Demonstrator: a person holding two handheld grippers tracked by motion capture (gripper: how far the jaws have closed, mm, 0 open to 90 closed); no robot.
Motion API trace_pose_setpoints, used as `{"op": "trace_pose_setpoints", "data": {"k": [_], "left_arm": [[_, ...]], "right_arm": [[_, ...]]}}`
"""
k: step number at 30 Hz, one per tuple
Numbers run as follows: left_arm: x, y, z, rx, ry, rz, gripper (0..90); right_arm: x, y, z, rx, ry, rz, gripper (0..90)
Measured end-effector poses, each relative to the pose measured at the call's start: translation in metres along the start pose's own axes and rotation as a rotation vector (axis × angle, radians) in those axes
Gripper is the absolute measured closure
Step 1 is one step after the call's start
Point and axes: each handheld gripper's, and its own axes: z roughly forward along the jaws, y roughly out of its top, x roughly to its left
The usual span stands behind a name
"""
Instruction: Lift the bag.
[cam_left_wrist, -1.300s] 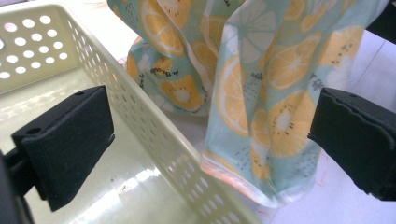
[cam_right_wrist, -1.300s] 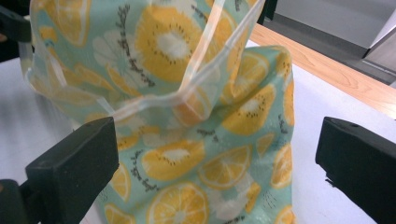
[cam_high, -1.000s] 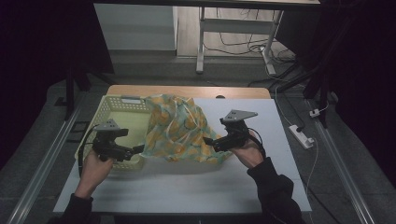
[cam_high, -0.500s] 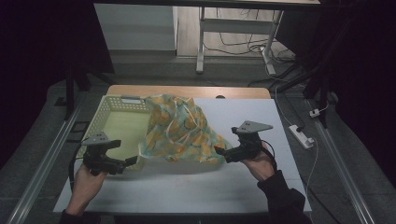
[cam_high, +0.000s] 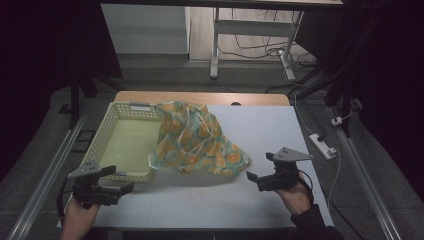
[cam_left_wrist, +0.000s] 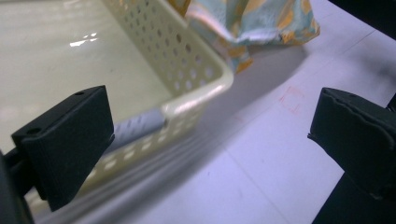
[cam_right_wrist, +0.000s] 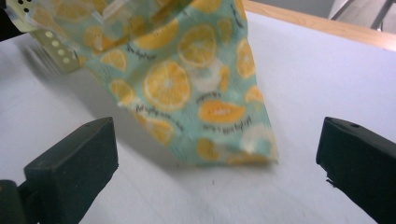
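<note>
The teal cloth printed with orange slices (cam_high: 197, 142) drapes from the right rim of the pale yellow perforated plastic basket (cam_high: 120, 142) onto the white table (cam_high: 260, 200), its near-right corner just beyond the right gripper (cam_high: 256, 181), the nearer one. Both it and the left gripper (cam_high: 122, 189) are spread, empty.

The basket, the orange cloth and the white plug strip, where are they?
basket (cam_high: 125, 142), high view, on its bare pale floor.
orange-print cloth (cam_high: 197, 142), high view, middle of the draped fabric.
power strip (cam_high: 322, 145), high view, on its white body beside the table's right edge.
</note>
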Motion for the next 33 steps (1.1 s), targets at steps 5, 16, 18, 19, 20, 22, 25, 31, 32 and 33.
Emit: {"op": "trace_pose_setpoints", "data": {"k": [5, 16, 18, 19, 20, 22, 25, 31, 32, 33], "left_arm": [[0.002, -0.015, -0.01, 0.008, 0.028, -0.023, 0.0], [0.004, -0.04, -0.023, 0.03, 0.092, -0.044, 0.0], [0.004, -0.044, -0.022, 0.039, 0.1, -0.049, 0.0], [0.005, -0.045, -0.022, 0.045, 0.102, -0.049, 0.0], [0.005, -0.047, -0.022, 0.049, 0.103, -0.054, 0.0], [0.006, -0.051, -0.021, 0.06, 0.109, -0.058, 0.0], [0.007, -0.055, -0.02, 0.072, 0.109, -0.061, 0.0], [0.004, -0.059, -0.018, 0.113, 0.133, -0.049, 0.0], [0.004, -0.059, -0.018, 0.125, 0.137, -0.049, 0.0], [0.003, -0.06, -0.018, 0.134, 0.141, -0.049, 0.0]], "right_arm": [[-0.001, -0.018, -0.014, 0.007, -0.042, 0.011, 0.0], [-0.004, -0.051, -0.037, 0.036, -0.096, 0.062, 0.0], [-0.005, -0.056, -0.04, 0.044, -0.103, 0.073, 0.0], [-0.005, -0.06, -0.042, 0.049, -0.108, 0.081, 0.0], [-0.006, -0.063, -0.043, 0.057, -0.109, 0.089, 0.0], [-0.007, -0.068, -0.046, 0.074, -0.12, 0.099, 0.0], [-0.008, -0.076, -0.05, 0.09, -0.125, 0.113, 0.0], [-0.006, -0.085, -0.055, 0.128, -0.125, 0.13, 0.0], [-0.006, -0.085, -0.056, 0.131, -0.126, 0.131, 0.0], [-0.005, -0.086, -0.056, 0.137, -0.125, 0.135, 0.0]]}}
